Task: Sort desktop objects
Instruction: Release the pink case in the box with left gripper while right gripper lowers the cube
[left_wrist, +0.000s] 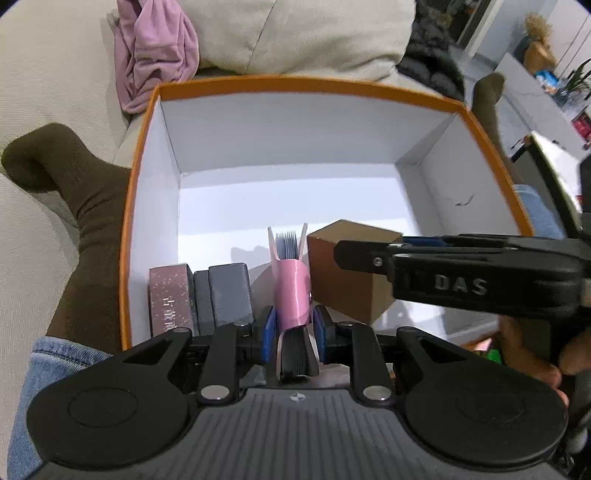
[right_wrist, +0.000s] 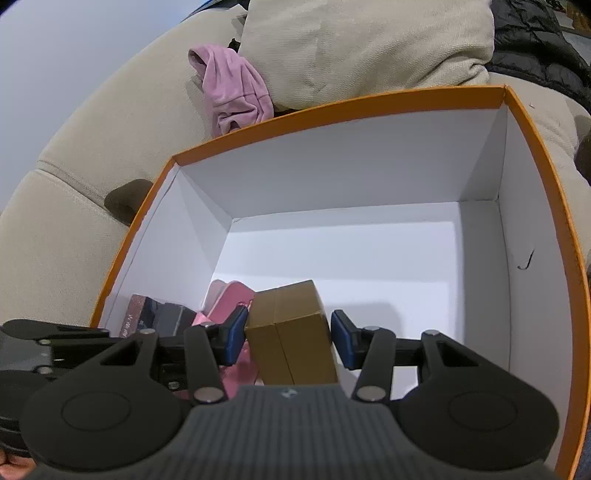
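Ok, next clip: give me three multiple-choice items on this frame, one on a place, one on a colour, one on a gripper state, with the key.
1. Where does the brown cardboard box sit?
A. on the sofa cushion
B. inside the orange-rimmed box
C. on the floor

2. What colour is the clip-like holder between the left gripper pads?
A. pink
B. green
C. yellow

3. How does the right gripper stand?
A. shut on a sock
B. out of view
C. open, one pad on either side of the brown cardboard box

Key: 1 B, white walls surround it; 2 A, its body is pink in the left wrist view; 3 C, a gap shows beside the right pad.
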